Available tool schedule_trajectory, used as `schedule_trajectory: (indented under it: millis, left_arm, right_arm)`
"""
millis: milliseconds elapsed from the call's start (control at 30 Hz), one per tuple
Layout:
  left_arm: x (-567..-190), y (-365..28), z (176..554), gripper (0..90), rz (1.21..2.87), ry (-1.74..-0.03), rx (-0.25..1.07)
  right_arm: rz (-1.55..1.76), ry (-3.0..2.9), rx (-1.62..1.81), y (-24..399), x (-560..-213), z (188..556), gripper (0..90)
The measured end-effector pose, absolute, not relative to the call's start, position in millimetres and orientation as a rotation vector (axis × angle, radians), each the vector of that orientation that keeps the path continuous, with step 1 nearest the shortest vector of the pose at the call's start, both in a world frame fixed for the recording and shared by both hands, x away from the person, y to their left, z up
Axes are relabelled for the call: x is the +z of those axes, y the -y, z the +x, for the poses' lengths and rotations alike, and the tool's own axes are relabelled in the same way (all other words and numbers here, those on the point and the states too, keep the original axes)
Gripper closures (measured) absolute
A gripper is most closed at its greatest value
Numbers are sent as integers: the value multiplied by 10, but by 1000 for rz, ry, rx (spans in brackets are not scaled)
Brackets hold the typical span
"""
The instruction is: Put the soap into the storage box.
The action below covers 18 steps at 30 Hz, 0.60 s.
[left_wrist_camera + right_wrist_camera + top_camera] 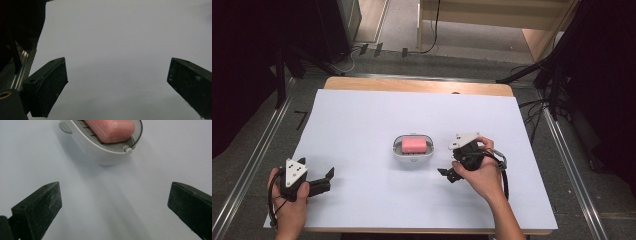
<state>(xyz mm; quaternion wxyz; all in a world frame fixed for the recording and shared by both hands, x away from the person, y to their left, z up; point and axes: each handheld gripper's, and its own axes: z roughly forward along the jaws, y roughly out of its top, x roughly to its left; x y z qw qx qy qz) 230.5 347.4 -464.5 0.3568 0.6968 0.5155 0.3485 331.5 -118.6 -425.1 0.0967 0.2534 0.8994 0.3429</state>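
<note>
A pink bar of soap (413, 145) lies in a white oval soap dish (397, 150) at the middle of the white sheet. My right gripper (449, 162) is just right of the dish, pointing at it, held in a hand. In the right gripper view the soap (112, 128) and the dish (105, 152) sit a short way ahead of my right gripper (115, 205), which is open and holds nothing. My left gripper (328, 181) rests near the sheet's front left corner, far from the dish. It is open over bare sheet in the left gripper view (117, 82).
The white sheet (362, 115) covers most of the wooden table (417, 86). Metal rails (252, 160) run along both sides of the table, with cables and dark stands on the floor beyond. The sheet's left edge and a rail (21, 67) appear beside my left gripper.
</note>
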Motion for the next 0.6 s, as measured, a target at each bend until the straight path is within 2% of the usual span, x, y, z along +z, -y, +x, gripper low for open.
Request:
schedule_trajectory:
  millis: [600]
  left_arm:
    - [-4644, -3474, 2297, 36, 1801, -1321, 906]
  right_arm:
    - [906, -2561, 1061, 1725, -4543, 3098, 0]
